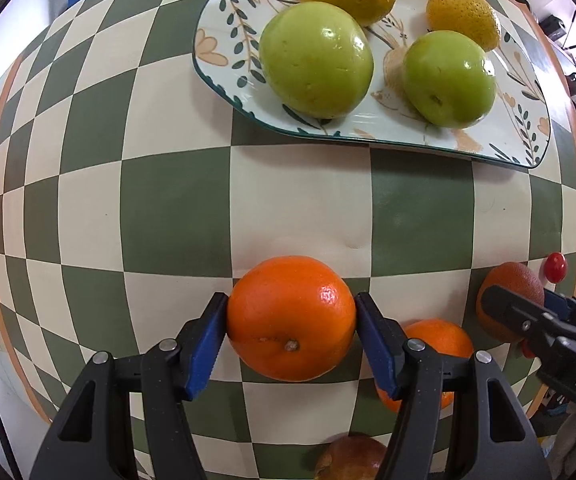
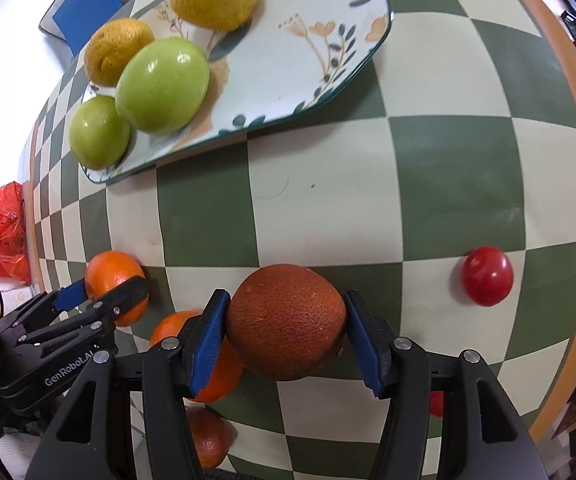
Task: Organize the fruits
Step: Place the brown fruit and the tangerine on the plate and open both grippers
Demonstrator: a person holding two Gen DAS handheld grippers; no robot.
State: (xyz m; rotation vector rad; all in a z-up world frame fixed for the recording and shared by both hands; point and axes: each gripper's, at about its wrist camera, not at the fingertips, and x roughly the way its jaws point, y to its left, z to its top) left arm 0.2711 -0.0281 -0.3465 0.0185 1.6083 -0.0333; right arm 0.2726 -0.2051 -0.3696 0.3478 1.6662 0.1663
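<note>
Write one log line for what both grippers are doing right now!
left gripper: shut on bright orange | right gripper: shut on dark orange | plate: two lemons, two green apples | tomato: on table

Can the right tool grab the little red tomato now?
Probably not yet: the right tool is already shut on the dark orange. The red tomato sits unblocked on the checkered cloth.
</note>
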